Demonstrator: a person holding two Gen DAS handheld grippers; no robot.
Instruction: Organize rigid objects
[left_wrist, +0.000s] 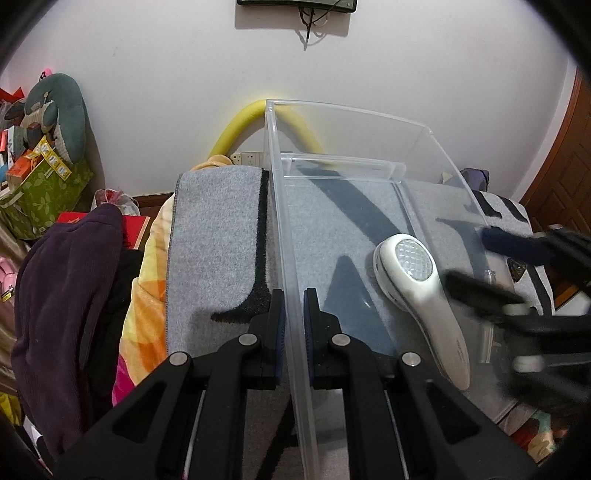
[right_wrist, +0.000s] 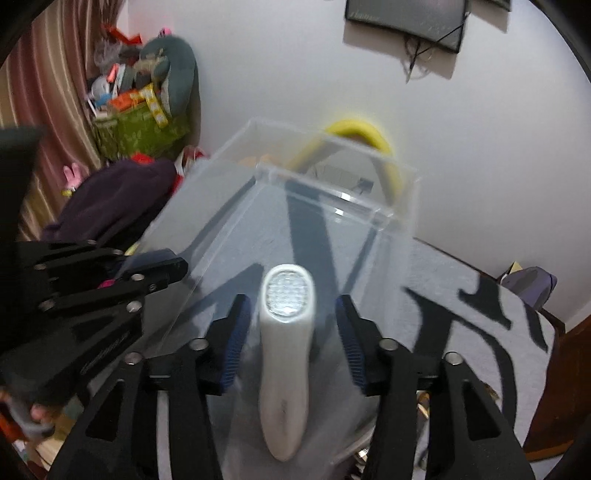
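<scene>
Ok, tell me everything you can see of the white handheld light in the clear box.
The white light looks like glossy plastic: a rounded head with a faceted clear lens facing up, tapering into a slim handle. It lies flat on the floor of the clear box, lens end toward the far wall. The right gripper straddles it with jaws open, not touching. The left gripper is closed on the box's side wall.

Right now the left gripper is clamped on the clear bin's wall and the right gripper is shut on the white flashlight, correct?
Not quite. In the right wrist view the right gripper is open, its fingers apart on either side of the white flashlight. The left gripper does clamp the clear bin wall.
</scene>
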